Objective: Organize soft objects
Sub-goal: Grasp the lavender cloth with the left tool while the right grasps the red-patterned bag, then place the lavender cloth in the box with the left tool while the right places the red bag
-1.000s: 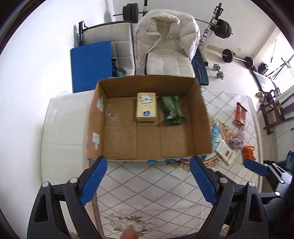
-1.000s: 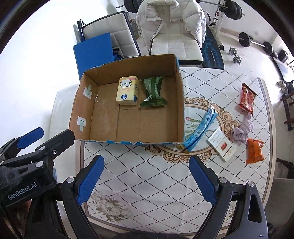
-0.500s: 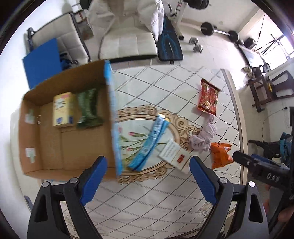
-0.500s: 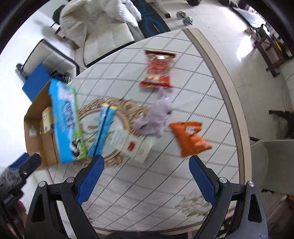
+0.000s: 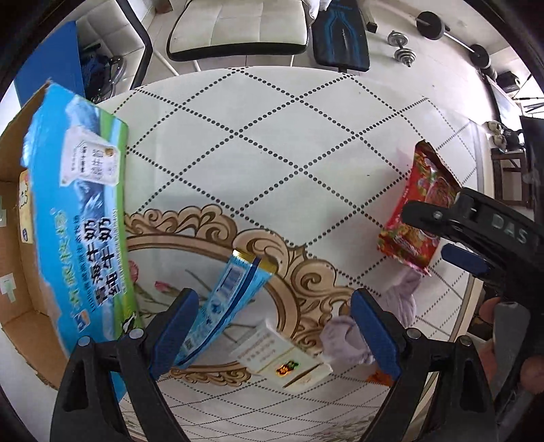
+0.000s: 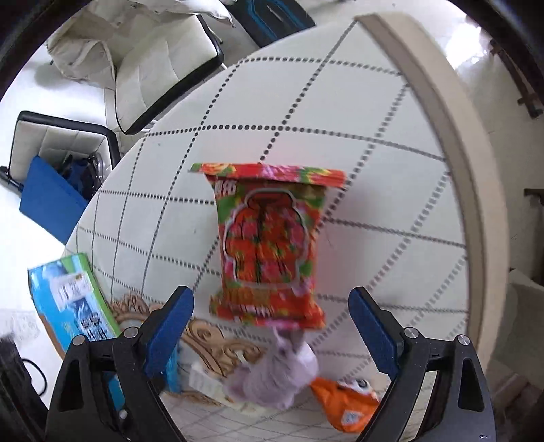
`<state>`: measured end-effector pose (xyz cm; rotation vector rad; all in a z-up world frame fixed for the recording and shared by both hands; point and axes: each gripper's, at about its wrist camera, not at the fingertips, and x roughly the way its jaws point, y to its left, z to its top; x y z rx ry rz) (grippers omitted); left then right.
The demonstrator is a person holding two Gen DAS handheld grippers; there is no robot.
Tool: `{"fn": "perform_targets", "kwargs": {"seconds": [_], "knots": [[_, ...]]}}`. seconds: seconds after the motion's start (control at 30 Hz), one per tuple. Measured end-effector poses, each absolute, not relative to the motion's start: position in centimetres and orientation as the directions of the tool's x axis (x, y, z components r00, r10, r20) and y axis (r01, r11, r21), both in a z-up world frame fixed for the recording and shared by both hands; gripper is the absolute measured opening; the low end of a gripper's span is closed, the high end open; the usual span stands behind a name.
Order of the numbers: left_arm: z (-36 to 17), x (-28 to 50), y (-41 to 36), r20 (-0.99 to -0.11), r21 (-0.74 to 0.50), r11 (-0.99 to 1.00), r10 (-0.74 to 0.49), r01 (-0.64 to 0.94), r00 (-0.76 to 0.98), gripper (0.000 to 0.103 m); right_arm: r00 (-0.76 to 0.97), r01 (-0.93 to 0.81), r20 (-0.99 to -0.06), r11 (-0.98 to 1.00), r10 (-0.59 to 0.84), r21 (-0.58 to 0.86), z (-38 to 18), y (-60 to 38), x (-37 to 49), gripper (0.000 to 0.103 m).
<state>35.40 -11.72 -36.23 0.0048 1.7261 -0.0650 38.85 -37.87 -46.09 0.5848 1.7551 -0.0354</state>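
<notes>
A red snack packet (image 6: 268, 244) lies flat on the patterned table, just ahead of my open, empty right gripper (image 6: 270, 326); it also shows in the left wrist view (image 5: 420, 210). A lilac cloth (image 6: 278, 374) lies bunched below it, between the right jaws, and shows in the left wrist view (image 5: 350, 335). An orange packet (image 6: 346, 404) lies right of the cloth. My left gripper (image 5: 272, 326) is open and empty above a white box (image 5: 282, 360) and a blue strip pack (image 5: 224, 306). The cardboard box (image 5: 78, 231) with its blue printed side stands at the left.
The round table's raised rim (image 6: 469, 190) runs close on the right. A white chair (image 5: 238, 30) and a weight bench (image 5: 340, 37) stand beyond the far edge. The right gripper's body (image 5: 482, 238) shows in the left wrist view.
Both grippers have swung right, away from the cardboard box, and dropped closer to the table. The right one now faces the red packet and lilac cloth. Both stay open.
</notes>
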Motion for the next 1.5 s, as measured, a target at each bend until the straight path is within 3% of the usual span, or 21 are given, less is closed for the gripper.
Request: {"fn": "perform_targets", "kwargs": {"seconds": [0.03,0.1,0.33,0.57,0.6,0.63,0.7,0.8,0.97,1.17,1.5], "knots": [[-36.4,35.4,-12.1,-0.987,-0.037,0.998,-0.028,0.055,-0.156,0.092,-0.166,0.390,-0.920,0.881,0.354,0.268,-46.7,-37.6,39.0,0.083],[-36.5,34.9,-13.3,-0.988,-0.032,0.993,-0.015,0.114,-0.151,0.092,-0.173,0.358,-0.932,0.902,0.320,0.243,-46.7,-37.4,39.3,0.054],[-36.7,30.7,-19.6,-0.984,-0.078,0.917,-0.007,0.392,-0.179,0.092,-0.219,0.266,-0.950,0.951,0.221,0.159,-45.5,-41.9,35.2,0.051],[-40.7,27.6,-25.2,-0.959,-0.117,0.849,0.038,0.516,-0.280,0.092,-0.238,0.316,-0.950,0.941,0.204,0.122,-46.1,-47.6,30.6,0.051],[-41.2,27.4,-25.7,-0.959,-0.102,0.842,0.059,0.530,-0.278,0.088,-0.244,0.311,-0.949,0.943,0.199,0.117,-46.2,-47.6,30.3,0.051],[-41.5,27.2,-25.9,-0.959,-0.085,0.840,0.076,0.536,-0.272,0.074,-0.247,0.309,-0.949,0.944,0.198,0.117,-46.3,-47.6,30.0,0.051],[-42.2,27.2,-25.7,-0.956,-0.059,0.851,0.102,0.521,-0.274,0.048,-0.242,0.291,-0.953,0.950,0.184,0.110,-46.3,-47.4,29.6,0.051],[-42.0,27.8,-24.4,-0.955,-0.084,0.900,0.050,0.428,-0.292,0.036,-0.234,0.273,-0.956,0.955,0.179,0.112,-46.2,-46.7,29.8,0.051],[-37.9,28.6,-22.4,-0.979,-0.078,0.932,-0.005,0.355,-0.202,0.036,-0.191,0.280,-0.958,0.947,0.214,0.156,-43.8,-47.0,27.9,0.049],[-29.4,27.2,-18.4,-0.995,-0.099,0.949,-0.091,0.300,-0.040,0.036,-0.095,0.241,-0.956,0.938,0.277,0.248,-38.1,-42.8,26.2,0.049],[-19.1,25.6,-0.8,-0.977,-0.164,0.982,-0.175,0.090,0.123,0.036,0.006,0.015,-0.927,0.927,0.374,0.374,-25.6,-25.9,26.6,0.049]]}}
